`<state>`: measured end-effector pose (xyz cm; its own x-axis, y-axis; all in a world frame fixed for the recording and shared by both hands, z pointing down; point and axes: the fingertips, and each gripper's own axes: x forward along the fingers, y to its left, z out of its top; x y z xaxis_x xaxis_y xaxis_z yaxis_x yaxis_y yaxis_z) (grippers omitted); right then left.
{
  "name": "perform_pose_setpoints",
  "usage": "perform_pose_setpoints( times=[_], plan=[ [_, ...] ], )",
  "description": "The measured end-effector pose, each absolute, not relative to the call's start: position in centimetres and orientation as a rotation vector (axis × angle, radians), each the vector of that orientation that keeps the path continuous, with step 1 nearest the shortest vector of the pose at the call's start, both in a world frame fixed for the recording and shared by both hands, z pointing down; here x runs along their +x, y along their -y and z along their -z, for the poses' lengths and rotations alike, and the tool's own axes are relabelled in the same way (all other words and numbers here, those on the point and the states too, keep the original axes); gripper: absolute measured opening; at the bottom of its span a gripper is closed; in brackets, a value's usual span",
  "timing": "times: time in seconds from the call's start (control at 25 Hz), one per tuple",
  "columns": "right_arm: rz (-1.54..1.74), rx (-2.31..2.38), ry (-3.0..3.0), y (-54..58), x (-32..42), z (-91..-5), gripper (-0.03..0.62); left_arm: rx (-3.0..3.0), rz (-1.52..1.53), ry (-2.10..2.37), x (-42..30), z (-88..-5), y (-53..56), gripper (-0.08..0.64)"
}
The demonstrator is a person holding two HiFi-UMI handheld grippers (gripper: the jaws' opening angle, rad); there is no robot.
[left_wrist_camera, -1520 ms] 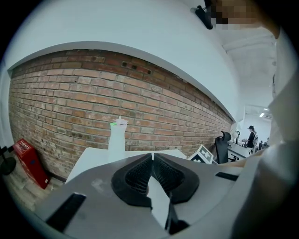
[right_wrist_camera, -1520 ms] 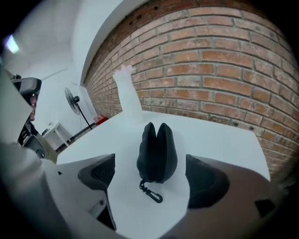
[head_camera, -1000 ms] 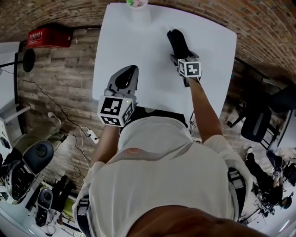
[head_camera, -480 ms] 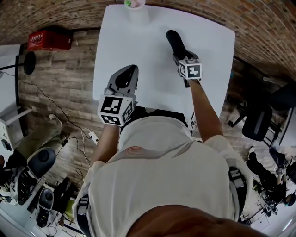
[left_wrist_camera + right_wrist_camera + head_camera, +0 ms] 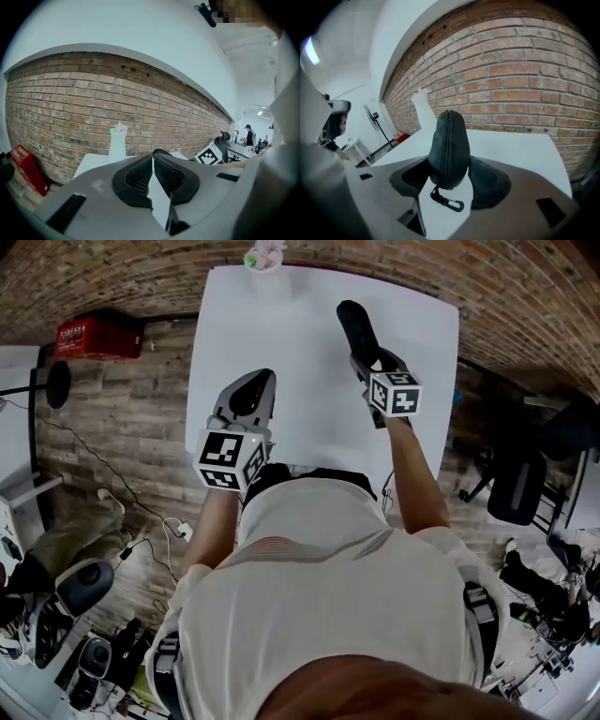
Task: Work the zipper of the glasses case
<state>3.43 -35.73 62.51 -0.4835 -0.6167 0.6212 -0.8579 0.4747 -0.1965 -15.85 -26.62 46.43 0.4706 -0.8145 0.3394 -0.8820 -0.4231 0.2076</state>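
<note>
Clamped in jaws of right gripper (image 5: pixel 449 165): black zippered glasses case (image 5: pixel 449 140), snap hook (image 5: pixel 451 201) dangling beneath. Jaws of left gripper (image 5: pixel 153 158) pressed together, holding nothing.

In my head view the right gripper (image 5: pixel 367 360) covers the near end of the glasses case (image 5: pixel 355 327), and the white container (image 5: pixel 265 256) at the far edge of the table (image 5: pixel 309 362) is clipped by the frame's top
</note>
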Motion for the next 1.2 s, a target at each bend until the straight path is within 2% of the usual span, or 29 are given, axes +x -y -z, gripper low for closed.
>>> perform_pose_setpoints(
  times=[0.6,1.0,1.2],
  plan=[
    [-0.488,1.43,2.661,30.5,10.0,-41.0,0.308,2.581,-0.097,1.364,-12.0,-38.1,26.4,0.023],
    [-0.571,1.413,2.792,30.5,8.6,-37.6,0.308,2.642,-0.004,1.261,-12.0,-35.9,27.6,0.025],
    [-0.653,1.255,2.879,29.7,6.9,-37.2,0.308,2.587,0.189,1.006,-11.0,-34.2,26.8,0.025]
  ],
)
